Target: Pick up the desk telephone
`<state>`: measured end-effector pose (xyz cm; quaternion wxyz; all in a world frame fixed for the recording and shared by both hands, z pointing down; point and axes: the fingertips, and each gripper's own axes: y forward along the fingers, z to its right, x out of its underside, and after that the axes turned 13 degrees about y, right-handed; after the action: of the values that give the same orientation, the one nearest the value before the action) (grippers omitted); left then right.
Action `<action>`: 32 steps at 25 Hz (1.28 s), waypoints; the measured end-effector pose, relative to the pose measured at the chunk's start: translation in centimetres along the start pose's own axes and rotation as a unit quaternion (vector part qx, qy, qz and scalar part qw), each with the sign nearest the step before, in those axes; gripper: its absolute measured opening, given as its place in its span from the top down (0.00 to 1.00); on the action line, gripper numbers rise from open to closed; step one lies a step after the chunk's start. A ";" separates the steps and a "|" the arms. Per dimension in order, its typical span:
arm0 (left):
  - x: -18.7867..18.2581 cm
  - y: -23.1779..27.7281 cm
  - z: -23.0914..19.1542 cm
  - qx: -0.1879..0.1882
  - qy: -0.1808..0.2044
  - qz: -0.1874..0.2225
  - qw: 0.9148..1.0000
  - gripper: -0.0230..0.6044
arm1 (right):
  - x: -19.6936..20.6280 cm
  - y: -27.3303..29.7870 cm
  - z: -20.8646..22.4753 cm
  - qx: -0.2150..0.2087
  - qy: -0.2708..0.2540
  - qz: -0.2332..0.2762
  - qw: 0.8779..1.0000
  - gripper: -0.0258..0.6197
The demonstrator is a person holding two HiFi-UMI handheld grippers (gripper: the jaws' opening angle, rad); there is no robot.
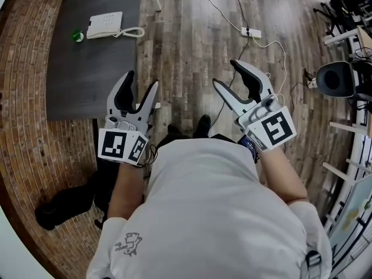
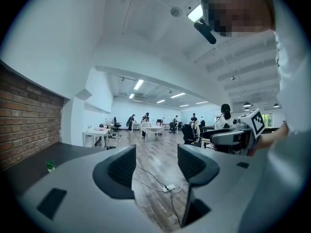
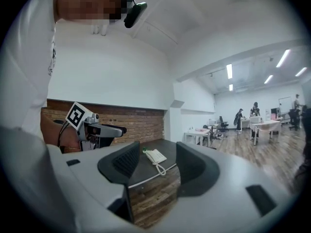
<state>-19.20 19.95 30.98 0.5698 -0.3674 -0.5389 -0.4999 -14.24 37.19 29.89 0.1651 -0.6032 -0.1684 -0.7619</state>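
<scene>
The desk telephone [image 1: 104, 25] lies flat at the far end of the dark grey surface [image 1: 87, 80]. Its long axis runs left to right across the head view, its coiled cord [image 1: 131, 32] trails off the right end, and a small green thing [image 1: 77, 36] sits just beside its left end. It is well apart from both grippers, up and to the left of them in the head view. The left gripper [image 1: 137, 92] is the nearer one, hanging by the near right corner of the surface with its jaws spread wide and nothing between them. It points out into the room, so its own view misses the telephone. The right gripper [image 1: 224, 73] hangs over the wooden floor [image 1: 192, 39], further off, its jaws just as wide and empty. It is angled leftward, and its own view frames the telephone between the jaws. By my reading, either gripper must travel forward and left along the surface to reach it
</scene>
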 end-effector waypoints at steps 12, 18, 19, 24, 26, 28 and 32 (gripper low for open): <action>-0.2 6.1 -0.3 0.025 0.001 0.007 1.000 0.51 | -0.4 0.8 5.1 0.026 0.011 -0.007 1.000 0.58; 0.4 9.8 -4.5 0.018 0.002 0.015 1.000 0.51 | -1.3 5.8 7.6 0.024 0.005 -0.012 1.000 0.57; 0.7 10.5 -5.5 0.016 0.001 0.015 1.000 0.51 | -1.5 6.9 7.9 0.020 0.002 -0.013 1.000 0.57; 2.0 12.9 -11.8 -0.006 -0.002 0.011 1.000 0.51 | -1.5 14.0 8.8 -0.001 -0.006 -0.032 0.999 0.57; 2.6 13.6 -14.8 -0.020 -0.003 0.006 1.000 0.51 | -1.4 17.3 8.5 -0.020 -0.009 -0.043 0.999 0.56; 3.1 14.3 -17.9 -0.033 -0.009 0.004 0.999 0.51 | -1.8 20.7 8.6 -0.034 -0.013 -0.052 0.998 0.56; 4.0 14.7 -25.0 -0.066 -0.009 0.000 0.998 0.51 | -2.9 28.1 7.9 -0.066 -0.023 -0.062 0.996 0.56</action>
<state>0.86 -1.25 32.97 0.5391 -0.4091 -0.5099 -0.5310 5.99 15.93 30.36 0.0733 -0.6188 -0.1586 -0.7658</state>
